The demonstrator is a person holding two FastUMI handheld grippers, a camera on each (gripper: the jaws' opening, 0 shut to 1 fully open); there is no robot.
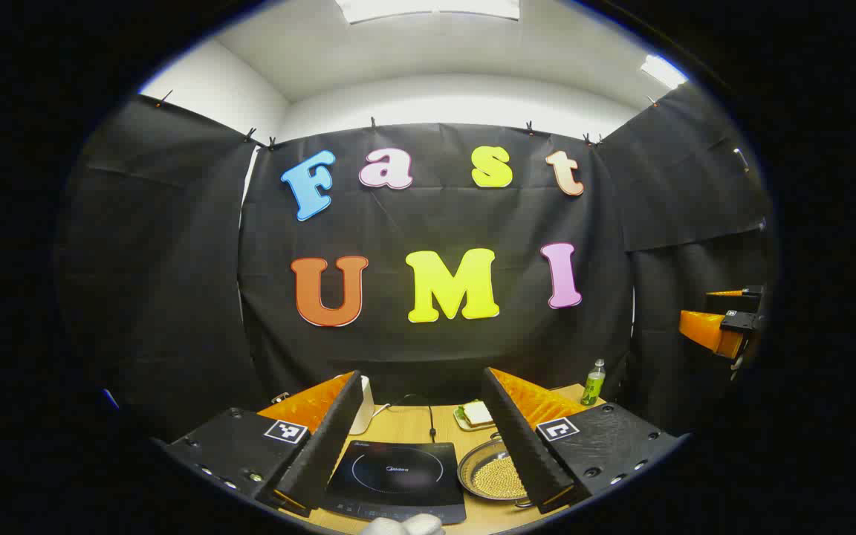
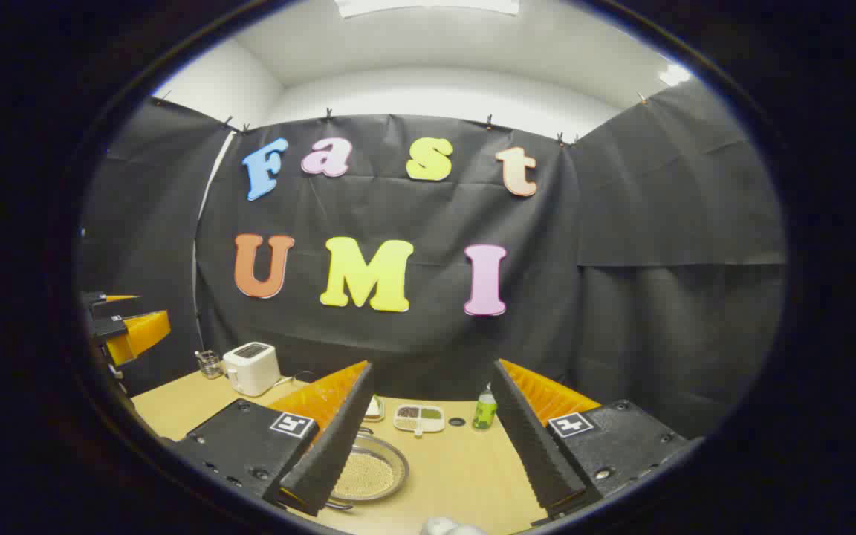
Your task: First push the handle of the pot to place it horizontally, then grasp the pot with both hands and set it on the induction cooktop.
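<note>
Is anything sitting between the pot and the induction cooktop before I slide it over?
Nothing visible. In the left gripper view the pot sits directly beside the induction cooktop, with only bare table between them. The cooktop's glass surface is bare.

wooden table [image 2: 465, 475], induction cooktop [image 1: 397, 475], pot [image 2: 370, 469] of grains beside it, toaster [image 2: 251, 367], green bottle [image 2: 484, 410], divided dish [image 2: 418, 418], glass [image 2: 209, 363]
</note>
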